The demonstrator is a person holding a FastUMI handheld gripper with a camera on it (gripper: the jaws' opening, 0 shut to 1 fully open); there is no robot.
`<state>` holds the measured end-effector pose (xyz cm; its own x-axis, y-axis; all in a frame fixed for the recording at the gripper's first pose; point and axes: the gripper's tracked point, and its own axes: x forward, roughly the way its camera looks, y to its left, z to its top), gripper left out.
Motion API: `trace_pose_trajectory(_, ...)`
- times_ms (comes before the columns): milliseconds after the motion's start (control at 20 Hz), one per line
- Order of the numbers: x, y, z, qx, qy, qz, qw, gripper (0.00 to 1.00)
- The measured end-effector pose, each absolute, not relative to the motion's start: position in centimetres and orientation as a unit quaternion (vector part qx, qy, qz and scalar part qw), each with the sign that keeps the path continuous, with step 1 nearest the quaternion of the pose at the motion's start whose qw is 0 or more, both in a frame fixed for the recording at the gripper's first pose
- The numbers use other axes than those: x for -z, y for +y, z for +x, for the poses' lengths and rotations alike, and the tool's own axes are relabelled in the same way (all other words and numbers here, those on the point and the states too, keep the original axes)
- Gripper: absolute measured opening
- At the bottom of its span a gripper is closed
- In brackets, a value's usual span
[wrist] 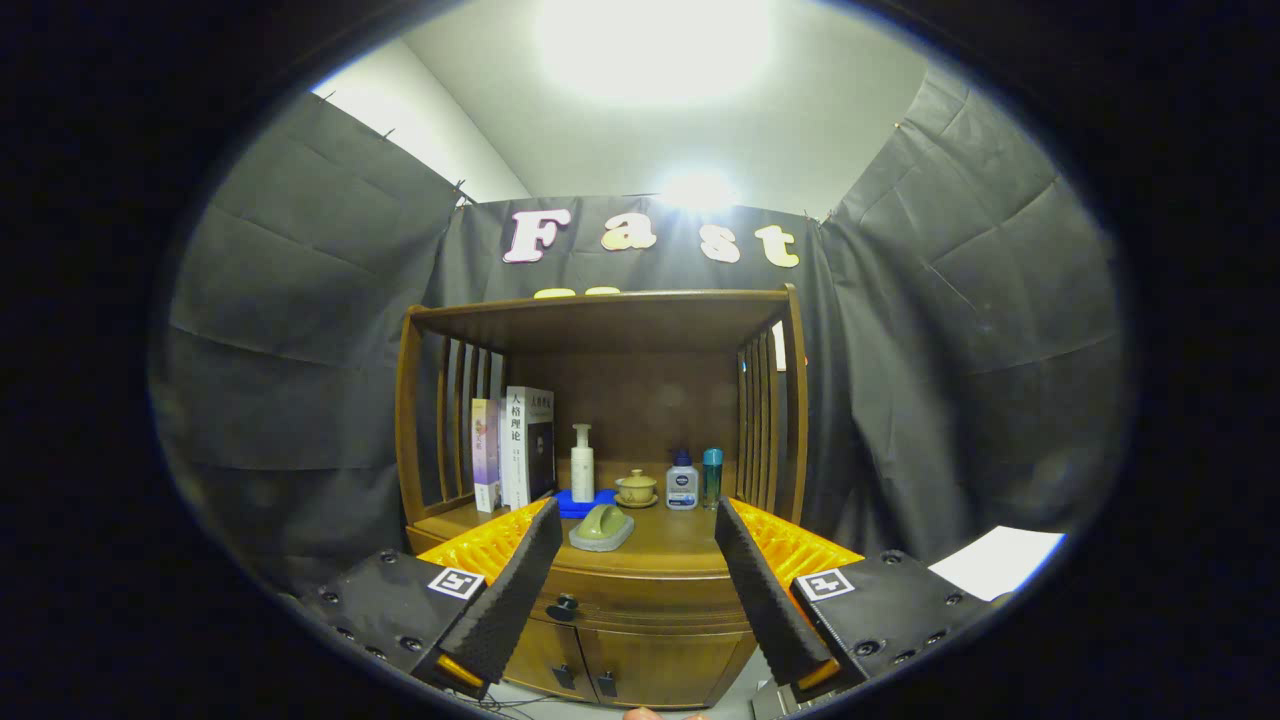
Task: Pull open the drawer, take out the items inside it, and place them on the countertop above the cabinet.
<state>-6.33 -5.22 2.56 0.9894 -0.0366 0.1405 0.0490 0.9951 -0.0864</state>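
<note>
A wooden cabinet [600, 330] stands against the booth wall, straight ahead of my fingers. Its drawer [640, 605] is shut, with a dark round knob [563, 605] just beside my left finger. On the countertop [680, 550] above the drawer lies a green soap dish [602, 527], between my fingertips and a little beyond them. My gripper [637, 520] is open, well apart from the cabinet, with nothing between its fingers.
At the back of the countertop stand two books [515, 450], a white pump bottle [582, 463] on a blue pad, a small lidded cup [636, 488], a lotion bottle [682, 483] and a teal can [712, 476]. Two lower cabinet doors [620, 675] sit below the drawer.
</note>
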Motion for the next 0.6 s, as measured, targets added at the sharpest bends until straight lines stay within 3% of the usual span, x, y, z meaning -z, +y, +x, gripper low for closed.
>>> trace_pose_trajectory(600,-3.6,-3.2,-9.2,0.009,-0.081,-0.009,0.997,0.98)
